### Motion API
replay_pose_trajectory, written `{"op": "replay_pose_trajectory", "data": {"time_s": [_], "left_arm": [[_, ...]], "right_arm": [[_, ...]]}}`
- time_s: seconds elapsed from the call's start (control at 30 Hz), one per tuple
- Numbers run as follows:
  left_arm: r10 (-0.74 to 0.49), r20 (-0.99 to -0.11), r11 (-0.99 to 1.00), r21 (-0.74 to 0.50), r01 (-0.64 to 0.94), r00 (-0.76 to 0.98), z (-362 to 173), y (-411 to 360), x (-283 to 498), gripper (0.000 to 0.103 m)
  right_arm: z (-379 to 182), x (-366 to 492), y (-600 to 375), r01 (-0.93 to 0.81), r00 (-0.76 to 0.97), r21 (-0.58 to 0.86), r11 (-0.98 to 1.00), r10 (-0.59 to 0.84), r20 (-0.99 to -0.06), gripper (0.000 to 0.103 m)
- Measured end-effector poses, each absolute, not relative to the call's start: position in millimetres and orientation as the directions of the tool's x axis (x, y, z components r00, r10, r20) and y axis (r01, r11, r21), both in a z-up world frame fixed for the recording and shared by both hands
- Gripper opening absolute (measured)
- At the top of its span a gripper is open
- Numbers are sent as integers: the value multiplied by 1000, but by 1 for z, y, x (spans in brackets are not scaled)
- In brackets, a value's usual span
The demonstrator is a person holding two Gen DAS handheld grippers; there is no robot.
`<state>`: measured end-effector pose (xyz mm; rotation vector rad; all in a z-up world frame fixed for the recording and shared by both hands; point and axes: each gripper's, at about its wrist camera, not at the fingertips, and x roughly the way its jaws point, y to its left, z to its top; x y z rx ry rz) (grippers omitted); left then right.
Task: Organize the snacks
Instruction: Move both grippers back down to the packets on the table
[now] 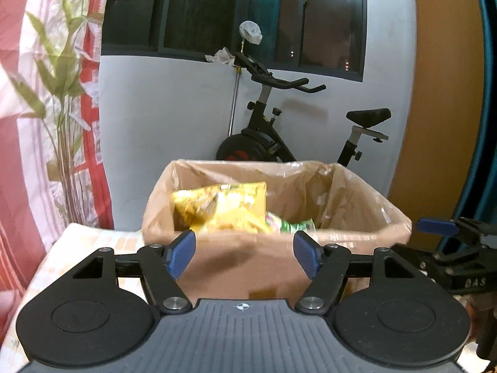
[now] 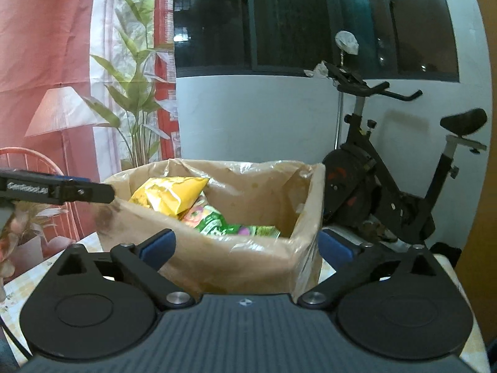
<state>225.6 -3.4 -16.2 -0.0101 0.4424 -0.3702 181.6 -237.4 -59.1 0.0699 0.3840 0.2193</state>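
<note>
A cardboard box [image 1: 242, 264] lined with clear plastic stands on the table in front of both grippers; it also shows in the right wrist view [image 2: 236, 264]. Inside lie a yellow snack bag [image 1: 223, 208] and a green snack packet [image 1: 295, 225]; both also show in the right wrist view, the yellow bag [image 2: 167, 195] leaning at the left and the green packet [image 2: 223, 225] lower down. My left gripper [image 1: 245, 253] is open and empty, just before the box's near wall. My right gripper [image 2: 245, 248] is open and empty, its fingers either side of the box's near corner.
An exercise bike [image 1: 279, 136] stands behind the box against the white wall. A curtain with a plant print [image 1: 46, 108] hangs at the left. The table has a light patterned cloth [image 1: 93, 242]. The right gripper's body shows at the left view's right edge [image 1: 450, 248].
</note>
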Motion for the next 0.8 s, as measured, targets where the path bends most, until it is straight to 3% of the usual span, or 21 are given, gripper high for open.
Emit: {"op": "replay_pose_trajectory", "data": {"time_s": [0.47, 0.8], "left_arm": [[-337, -466, 941, -130, 313, 818, -72, 19, 170, 71], [-303, -536, 953, -147, 267, 788, -115, 24, 151, 71]], "right_arm": [[-95, 147, -221, -230, 857, 201, 952, 296, -422, 103], [-148, 129, -216, -245, 767, 217, 945, 326, -553, 103]]}}
